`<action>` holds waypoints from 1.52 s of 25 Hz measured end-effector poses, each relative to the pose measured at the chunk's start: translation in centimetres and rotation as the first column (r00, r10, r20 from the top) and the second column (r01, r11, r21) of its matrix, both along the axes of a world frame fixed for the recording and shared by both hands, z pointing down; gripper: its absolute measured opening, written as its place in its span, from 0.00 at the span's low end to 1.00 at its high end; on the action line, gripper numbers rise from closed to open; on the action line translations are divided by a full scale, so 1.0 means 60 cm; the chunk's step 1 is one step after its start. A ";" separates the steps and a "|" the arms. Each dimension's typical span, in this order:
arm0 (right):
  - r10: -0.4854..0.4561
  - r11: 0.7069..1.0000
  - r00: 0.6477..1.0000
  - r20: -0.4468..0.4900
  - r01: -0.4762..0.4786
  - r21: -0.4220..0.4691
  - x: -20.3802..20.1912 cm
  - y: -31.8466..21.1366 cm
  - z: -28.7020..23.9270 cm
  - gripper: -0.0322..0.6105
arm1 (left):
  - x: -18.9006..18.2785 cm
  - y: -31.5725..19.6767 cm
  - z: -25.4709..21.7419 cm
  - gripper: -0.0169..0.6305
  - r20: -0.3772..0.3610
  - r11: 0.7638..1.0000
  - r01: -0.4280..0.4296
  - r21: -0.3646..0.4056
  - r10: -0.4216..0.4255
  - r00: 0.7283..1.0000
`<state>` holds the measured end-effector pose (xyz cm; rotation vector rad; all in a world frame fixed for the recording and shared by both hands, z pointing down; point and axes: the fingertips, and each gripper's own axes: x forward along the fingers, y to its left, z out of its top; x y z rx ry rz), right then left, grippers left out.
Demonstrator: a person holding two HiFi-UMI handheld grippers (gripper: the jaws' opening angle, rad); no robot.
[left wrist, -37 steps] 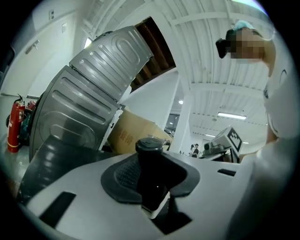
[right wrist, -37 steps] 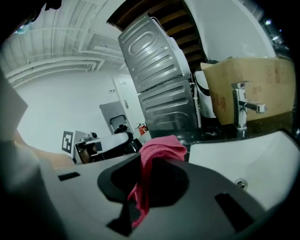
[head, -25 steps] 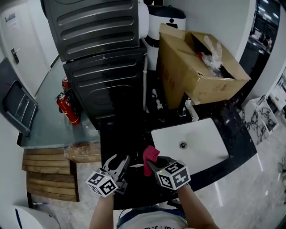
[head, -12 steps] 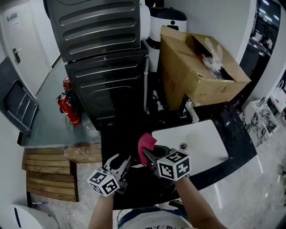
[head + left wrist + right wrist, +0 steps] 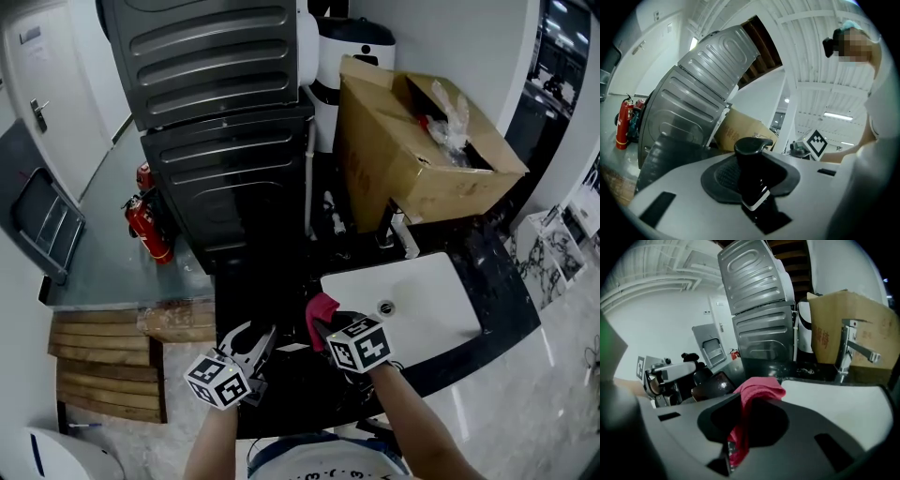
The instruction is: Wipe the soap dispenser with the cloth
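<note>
the left gripper (image 5: 257, 341) is closed at a narrow setting on the black soap dispenser (image 5: 751, 171), with the pads against its body. the dispenser stands upright between the jaws, long axis vertical, pump head on top, nozzle pointing toward the right gripper's side.

the right gripper (image 5: 322, 328) is clamped on the red cloth (image 5: 757, 390); a fold of cloth protrudes beyond the jaw tips.

in the head view both grippers are above the dark tabletop (image 5: 272, 281), just left of the white sink (image 5: 427, 305). they are near each other but apart.

governing relation: the dispenser lies to the left of the cloth, not yet in contact with it. judgement: the right gripper should carry the cloth leftward, then stroke along the dispenser's vertical axis.
</note>
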<state>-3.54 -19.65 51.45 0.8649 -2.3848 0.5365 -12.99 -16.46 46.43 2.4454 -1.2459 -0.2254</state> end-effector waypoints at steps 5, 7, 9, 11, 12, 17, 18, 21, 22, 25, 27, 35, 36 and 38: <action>0.097 0.994 0.995 0.022 -0.095 -0.056 0.057 0.032 -0.007 0.13 | 0.048 -0.008 -0.008 0.20 0.167 0.993 -0.110 0.034 0.103 0.981; 0.157 0.987 0.983 0.096 -0.152 -0.058 0.080 0.038 -0.028 0.13 | 0.072 -0.014 -0.011 0.20 0.251 0.983 -0.179 0.048 0.162 0.954; 0.201 0.979 0.969 0.142 -0.197 -0.045 0.106 0.042 -0.046 0.13 | 0.102 -0.016 -0.009 0.20 0.359 0.961 -0.272 0.052 0.236 0.903; 0.247 0.969 0.954 0.169 -0.247 -0.022 0.133 0.042 -0.060 0.13 | 0.127 -0.019 -0.002 0.20 0.455 0.937 -0.347 0.038 0.293 0.841; 0.269 0.962 0.945 0.185 -0.272 -0.011 0.145 0.042 -0.067 0.13 | 0.132 -0.022 0.000 0.20 0.478 0.929 -0.368 0.031 0.310 0.822; 0.299 0.950 0.926 0.231 -0.313 0.023 0.179 0.052 -0.092 0.13 | 0.134 -0.025 0.001 0.20 0.517 0.874 -0.486 0.018 0.408 0.753; 0.295 0.951 0.929 0.224 -0.308 0.026 0.181 0.057 -0.091 0.13 | 0.131 -0.026 0.001 0.21 0.534 0.865 -0.501 0.012 0.418 0.735; 0.292 0.952 0.933 0.208 -0.304 0.027 0.188 0.067 -0.087 0.13 | 0.112 -0.036 -0.001 0.35 0.572 0.869 -0.495 -0.006 0.409 0.711; 0.296 0.951 0.932 0.209 -0.308 0.026 0.192 0.068 -0.087 0.13 | 0.104 -0.039 -0.002 0.39 0.576 0.873 -0.488 -0.012 0.405 0.710; 0.305 0.948 0.928 0.212 -0.317 0.027 0.198 0.069 -0.087 0.13 | 0.073 -0.042 -0.004 0.44 0.575 0.889 -0.457 -0.020 0.384 0.722; 0.305 0.948 0.928 0.216 -0.318 0.026 0.198 0.068 -0.089 0.13 | 0.047 -0.041 -0.006 0.44 0.575 0.912 -0.410 -0.011 0.341 0.743; 0.268 0.959 0.931 0.247 -0.283 0.026 0.171 0.064 -0.093 0.13 | 0.031 -0.011 0.000 0.37 0.514 0.975 -0.212 0.067 0.149 0.845; 0.260 0.961 0.933 0.249 -0.275 0.028 0.166 0.064 -0.094 0.13 | 0.039 -0.012 0.001 0.37 0.508 0.978 -0.195 0.072 0.132 0.851; 0.250 0.964 0.934 0.254 -0.265 0.028 0.159 0.065 -0.096 0.13 | 0.054 -0.017 0.001 0.37 0.505 0.985 -0.151 0.078 0.091 0.858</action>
